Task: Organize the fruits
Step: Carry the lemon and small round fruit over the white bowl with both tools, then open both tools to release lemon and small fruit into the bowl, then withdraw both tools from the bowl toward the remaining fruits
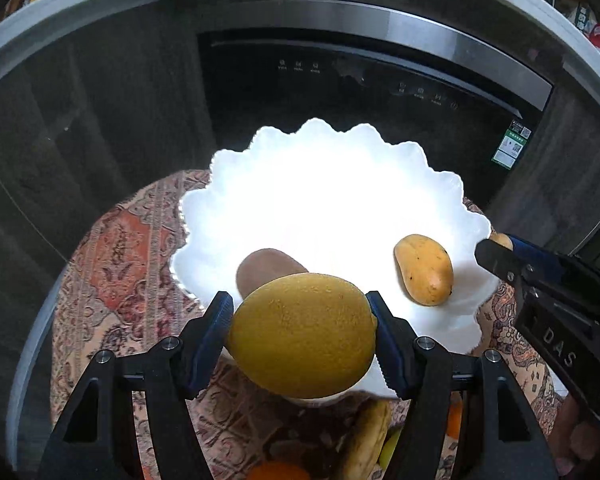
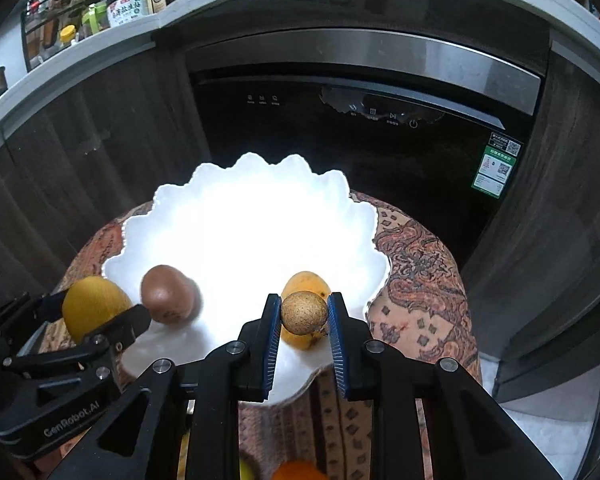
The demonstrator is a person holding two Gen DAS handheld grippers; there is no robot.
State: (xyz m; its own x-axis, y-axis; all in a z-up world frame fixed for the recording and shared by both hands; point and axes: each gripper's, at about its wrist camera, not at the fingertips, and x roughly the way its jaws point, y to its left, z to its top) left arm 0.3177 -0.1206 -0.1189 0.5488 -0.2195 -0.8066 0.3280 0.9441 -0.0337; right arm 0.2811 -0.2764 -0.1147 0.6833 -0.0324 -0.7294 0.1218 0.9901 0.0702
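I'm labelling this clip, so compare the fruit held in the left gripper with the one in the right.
The yellow fruit is far bigger than the small speckled tan fruit. The left gripper stands wide around it; the right gripper is nearly shut. Both are clamped above the white plate.

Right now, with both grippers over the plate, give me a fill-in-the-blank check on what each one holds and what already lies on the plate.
1. The left gripper is shut on a ____ lemon.
2. The right gripper is shut on a small round ____ fruit.
3. On the white scalloped plate lie a brown kiwi and a ____.

Missing words: yellow; brown; mango
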